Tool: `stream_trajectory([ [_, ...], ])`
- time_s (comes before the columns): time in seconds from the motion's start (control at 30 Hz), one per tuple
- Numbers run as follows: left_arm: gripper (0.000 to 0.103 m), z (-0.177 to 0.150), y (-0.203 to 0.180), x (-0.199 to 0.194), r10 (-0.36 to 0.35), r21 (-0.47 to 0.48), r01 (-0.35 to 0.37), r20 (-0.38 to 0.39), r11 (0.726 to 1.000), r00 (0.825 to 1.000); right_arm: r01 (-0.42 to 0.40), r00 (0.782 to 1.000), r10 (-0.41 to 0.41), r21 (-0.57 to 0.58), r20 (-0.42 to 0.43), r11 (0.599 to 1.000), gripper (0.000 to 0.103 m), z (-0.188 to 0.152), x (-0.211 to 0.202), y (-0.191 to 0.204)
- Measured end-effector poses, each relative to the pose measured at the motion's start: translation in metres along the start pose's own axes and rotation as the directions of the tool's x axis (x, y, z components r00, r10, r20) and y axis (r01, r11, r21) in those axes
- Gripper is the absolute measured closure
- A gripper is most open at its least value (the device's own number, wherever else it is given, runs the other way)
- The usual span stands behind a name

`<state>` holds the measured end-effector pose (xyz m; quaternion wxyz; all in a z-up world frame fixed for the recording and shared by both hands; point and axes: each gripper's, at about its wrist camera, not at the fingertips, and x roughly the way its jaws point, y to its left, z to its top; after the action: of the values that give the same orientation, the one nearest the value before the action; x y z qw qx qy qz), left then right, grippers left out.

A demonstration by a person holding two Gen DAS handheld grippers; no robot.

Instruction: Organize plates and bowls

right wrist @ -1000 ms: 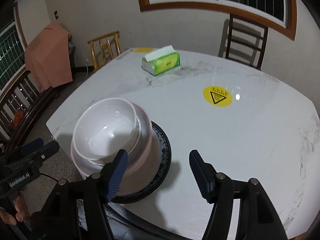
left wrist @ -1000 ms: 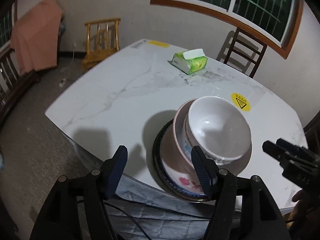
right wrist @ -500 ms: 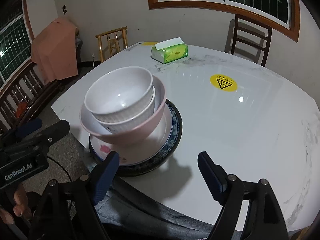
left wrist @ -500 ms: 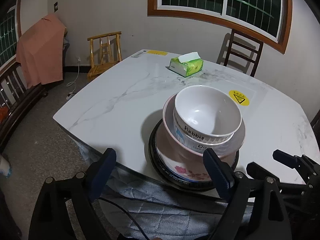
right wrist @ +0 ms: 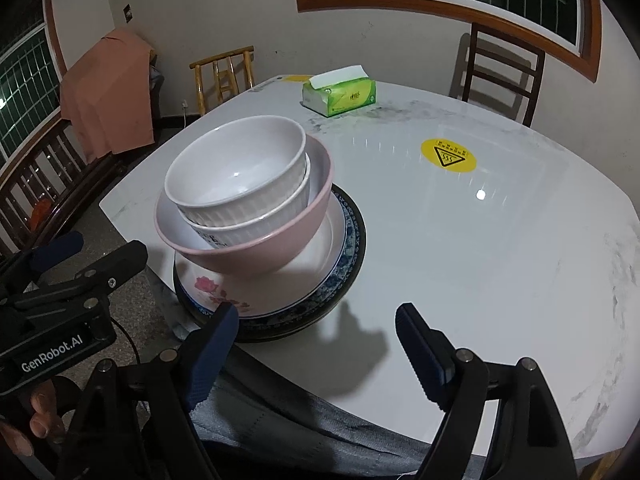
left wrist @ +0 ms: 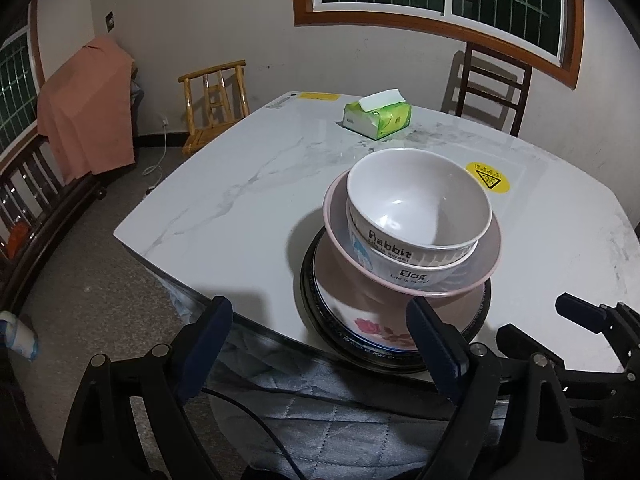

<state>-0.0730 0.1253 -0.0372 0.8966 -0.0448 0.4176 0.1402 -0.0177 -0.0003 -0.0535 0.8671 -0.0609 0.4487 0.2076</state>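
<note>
The left tongs [left wrist: 316, 338] gape wide and hold nothing, poised off the near edge of the marble bench [left wrist: 240, 200]. The right tongs [right wrist: 316, 334] are equally spread and empty. Just ahead, a "Rabbit" bowl [left wrist: 418, 204] nests in a "Dog" bowl [left wrist: 404, 270], inside a pink bowl [right wrist: 256, 248], on a rose-patterned plate [right wrist: 256, 296] over a dark blue-rimmed plate [right wrist: 352, 236]. The pink bowl hides most of both plates. Farther off lie a green tissue box [right wrist: 340, 94] and a yellow warning sticker [right wrist: 448, 155].
</note>
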Motion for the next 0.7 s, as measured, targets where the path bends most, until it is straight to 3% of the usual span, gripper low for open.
stream_trajectory([
  [0.7, 0.016, -0.0001, -0.0075, 0.0061, 0.022, 0.024, -0.022, -0.021, 0.999, 1.0, -0.003, 0.999, 0.003, 0.007, -0.035, 1.0, 0.02, -0.0026, 0.0098, 0.0008],
])
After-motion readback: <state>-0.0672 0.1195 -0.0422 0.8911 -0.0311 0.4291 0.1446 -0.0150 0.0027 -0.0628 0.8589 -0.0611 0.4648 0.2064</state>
